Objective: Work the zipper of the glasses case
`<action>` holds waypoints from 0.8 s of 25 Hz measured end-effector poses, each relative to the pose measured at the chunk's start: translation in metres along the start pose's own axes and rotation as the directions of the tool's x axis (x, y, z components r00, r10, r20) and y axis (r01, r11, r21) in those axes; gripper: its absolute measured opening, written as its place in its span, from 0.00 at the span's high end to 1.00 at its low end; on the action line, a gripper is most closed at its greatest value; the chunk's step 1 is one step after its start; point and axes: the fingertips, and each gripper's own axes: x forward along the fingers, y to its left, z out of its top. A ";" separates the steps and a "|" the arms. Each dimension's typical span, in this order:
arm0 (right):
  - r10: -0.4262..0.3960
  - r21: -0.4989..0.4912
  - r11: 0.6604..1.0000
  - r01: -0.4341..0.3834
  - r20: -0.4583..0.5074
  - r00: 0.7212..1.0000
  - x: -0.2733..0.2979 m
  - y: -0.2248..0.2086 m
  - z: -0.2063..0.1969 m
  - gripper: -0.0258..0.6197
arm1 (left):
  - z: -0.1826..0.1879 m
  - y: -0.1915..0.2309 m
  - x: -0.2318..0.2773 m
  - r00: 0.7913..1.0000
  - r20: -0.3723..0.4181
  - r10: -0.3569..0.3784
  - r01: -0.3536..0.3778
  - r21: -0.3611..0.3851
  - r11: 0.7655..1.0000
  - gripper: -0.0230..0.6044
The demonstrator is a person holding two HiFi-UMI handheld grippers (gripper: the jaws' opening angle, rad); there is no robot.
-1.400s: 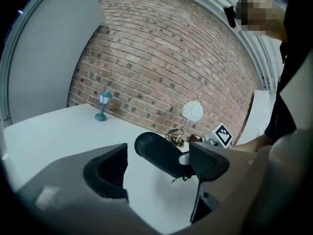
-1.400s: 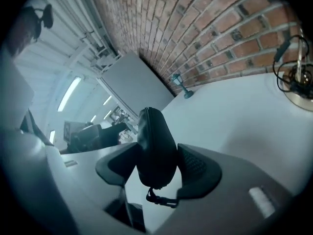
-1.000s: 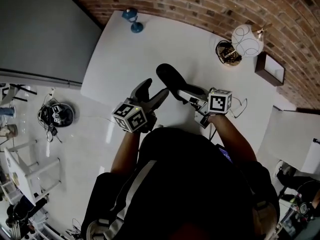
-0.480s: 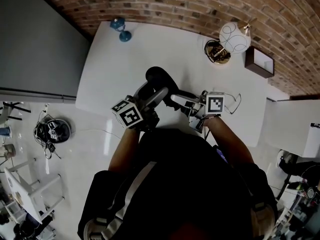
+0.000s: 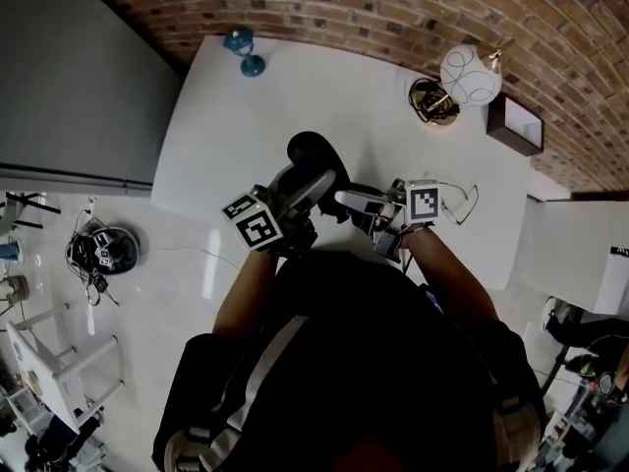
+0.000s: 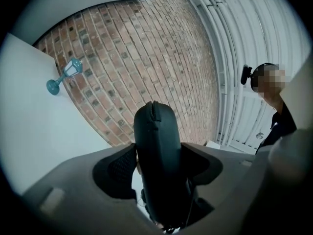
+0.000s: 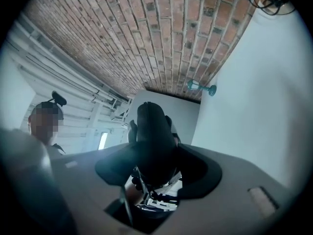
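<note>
1. Tabletop [image 5: 295, 106]: white, set against a brick wall [image 5: 393, 13] along its far edge. Most of its surface is bare.

2. Left gripper [image 5: 307, 180]: reaches in over the middle of the near edge. Its fingers are closed on the body of the glasses case, one pad on each broad side, as the left gripper view [image 6: 156, 165] shows.

3. Right gripper [image 5: 352, 203]: comes in from the right, also over the near edge. Its fingers [image 7: 154, 168] are clamped on the near end of the same case. Whether the zipper pull lies between them cannot be made out.

4. Glasses case [image 5: 314, 153]: black, rounded, elongated. It is held between both grippers over the middle of the near edge. Contact with the tabletop cannot be told.
   - Handling, by judgement: light, with a semi-stiff shell that gives a little under pressure. The curved, smooth skin is likely to twist or slide in a narrow grip.
   - Best hold: across the widest part of the body with one gripper, leaving the seam free, while the other takes only the pull tab.

5. Brown box [image 5: 518, 126]: at the far right corner.

6. White globe [image 5: 470, 72]: just beside the box, on the far edge.

7. Wire coil [image 5: 432, 101]: touching or just beside the globe.

8. Blue goblet [image 5: 241, 47]: upright, alone at the far left corner.

9. Zipper seam [image 6: 153, 110]: runs over the case's rounded far end and appears shut there.
</note>
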 end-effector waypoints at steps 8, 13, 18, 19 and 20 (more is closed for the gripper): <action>-0.123 -0.206 0.971 0.124 0.020 0.992 -0.008 -0.006 0.019 0.57 | 0.024 0.010 -0.007 0.998 0.022 0.064 -0.064 0.019 0.998 0.54; -0.161 -0.250 0.952 0.175 0.075 0.984 -0.020 -0.007 0.032 0.62 | 0.038 0.018 -0.007 0.991 0.070 0.111 -0.110 -0.018 0.994 0.55; -0.197 -0.303 0.931 0.204 0.053 0.979 -0.024 -0.010 0.024 0.61 | 0.048 0.023 -0.001 0.982 0.129 0.139 -0.134 -0.047 0.990 0.55; -0.214 -0.328 0.919 0.218 0.049 0.976 -0.027 -0.013 0.021 0.61 | 0.050 0.025 0.000 0.978 0.140 0.155 -0.150 -0.048 0.988 0.55; -0.236 -0.359 0.903 0.235 0.041 0.971 -0.029 -0.017 0.018 0.61 | 0.053 0.027 0.000 0.973 0.149 0.175 -0.169 -0.049 0.984 0.55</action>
